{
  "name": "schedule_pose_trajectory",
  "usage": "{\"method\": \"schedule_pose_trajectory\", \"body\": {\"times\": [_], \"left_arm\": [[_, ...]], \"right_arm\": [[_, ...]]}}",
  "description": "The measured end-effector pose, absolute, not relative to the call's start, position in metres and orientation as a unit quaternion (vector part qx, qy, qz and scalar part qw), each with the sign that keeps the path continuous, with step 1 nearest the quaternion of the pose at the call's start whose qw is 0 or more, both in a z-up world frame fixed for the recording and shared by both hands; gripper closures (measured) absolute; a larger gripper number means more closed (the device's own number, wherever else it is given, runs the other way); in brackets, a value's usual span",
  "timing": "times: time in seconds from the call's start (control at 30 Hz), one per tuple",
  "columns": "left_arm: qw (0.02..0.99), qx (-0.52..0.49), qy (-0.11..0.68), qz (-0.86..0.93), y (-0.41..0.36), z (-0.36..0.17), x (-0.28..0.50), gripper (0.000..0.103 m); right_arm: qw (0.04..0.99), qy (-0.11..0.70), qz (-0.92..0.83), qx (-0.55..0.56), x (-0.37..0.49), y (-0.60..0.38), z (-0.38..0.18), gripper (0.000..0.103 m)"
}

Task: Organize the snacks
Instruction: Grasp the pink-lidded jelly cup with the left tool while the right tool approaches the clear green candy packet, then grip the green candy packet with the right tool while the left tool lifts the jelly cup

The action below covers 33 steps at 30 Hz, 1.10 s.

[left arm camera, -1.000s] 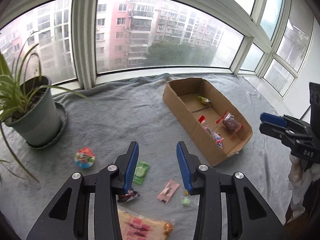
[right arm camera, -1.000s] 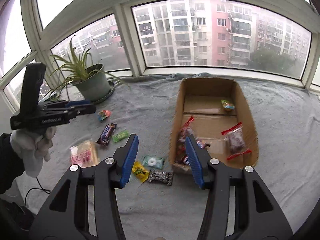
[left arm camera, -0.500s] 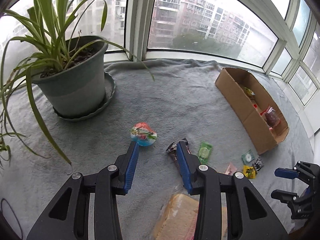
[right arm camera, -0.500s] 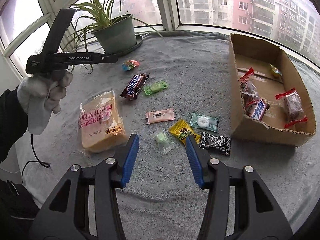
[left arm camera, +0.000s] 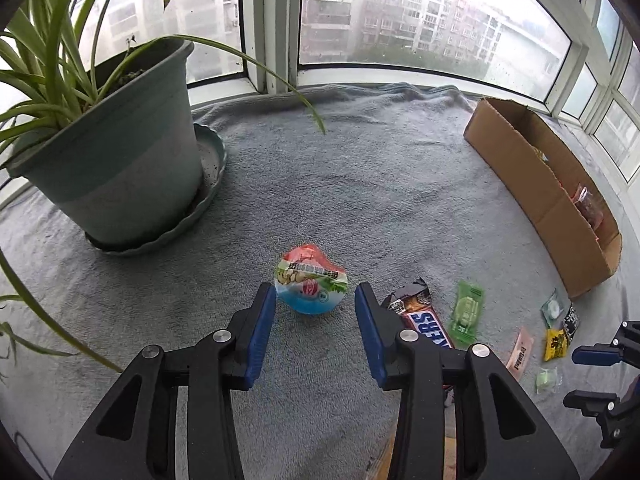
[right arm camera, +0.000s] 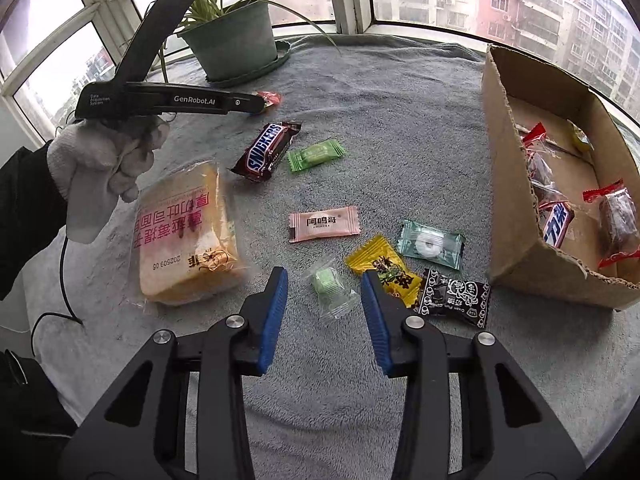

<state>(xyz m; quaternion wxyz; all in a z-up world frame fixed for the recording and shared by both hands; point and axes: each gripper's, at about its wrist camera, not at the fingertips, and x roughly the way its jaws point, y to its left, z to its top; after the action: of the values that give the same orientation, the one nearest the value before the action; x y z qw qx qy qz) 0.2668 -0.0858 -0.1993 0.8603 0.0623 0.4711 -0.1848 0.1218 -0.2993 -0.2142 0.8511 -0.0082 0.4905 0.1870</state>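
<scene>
The left hand-held gripper (left arm camera: 315,308) stood released around the round jelly cup (left arm camera: 311,285); the right hand-held gripper (right arm camera: 324,296), also released, straddled a clear-wrapped green candy (right arm camera: 330,287). Closing could squirt the domed cup out, or snag the yellow candy (right arm camera: 382,267) touching the right finger.

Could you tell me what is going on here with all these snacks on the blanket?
A person with two handheld grippers is sorting snacks into the cardboard box, which already holds a few. The left gripper is open, with the round jelly cup just ahead of its fingers. The right gripper is open around a small clear-wrapped green candy. Neither has closed yet.
</scene>
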Motion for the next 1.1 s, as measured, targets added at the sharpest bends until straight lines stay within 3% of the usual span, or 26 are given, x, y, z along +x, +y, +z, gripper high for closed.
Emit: {"method": "schedule_pose_trajectory", "body": {"times": [0.37,0.6,0.67,1.1], "left_arm": [[0.855,0.070,0.478,-0.187,-0.083,-0.210,0.276,0.059],[0.857,0.073,0.474,-0.189,-0.086,-0.211,0.277,0.060],[0.857,0.073,0.473,-0.191,-0.088,-0.212,0.278,0.068],[0.866,0.064,0.458,-0.193,-0.086,-0.201,0.270,0.069]], "right_arm": [[0.837,0.508,0.198,-0.043,0.125,-0.286,-0.233,0.075],[0.836,0.508,0.200,-0.057,0.122,-0.282,-0.236,0.076],[0.836,0.508,0.201,-0.056,0.122,-0.282,-0.237,0.076],[0.844,0.496,0.203,-0.014,0.118,-0.293,-0.224,0.077]]}}
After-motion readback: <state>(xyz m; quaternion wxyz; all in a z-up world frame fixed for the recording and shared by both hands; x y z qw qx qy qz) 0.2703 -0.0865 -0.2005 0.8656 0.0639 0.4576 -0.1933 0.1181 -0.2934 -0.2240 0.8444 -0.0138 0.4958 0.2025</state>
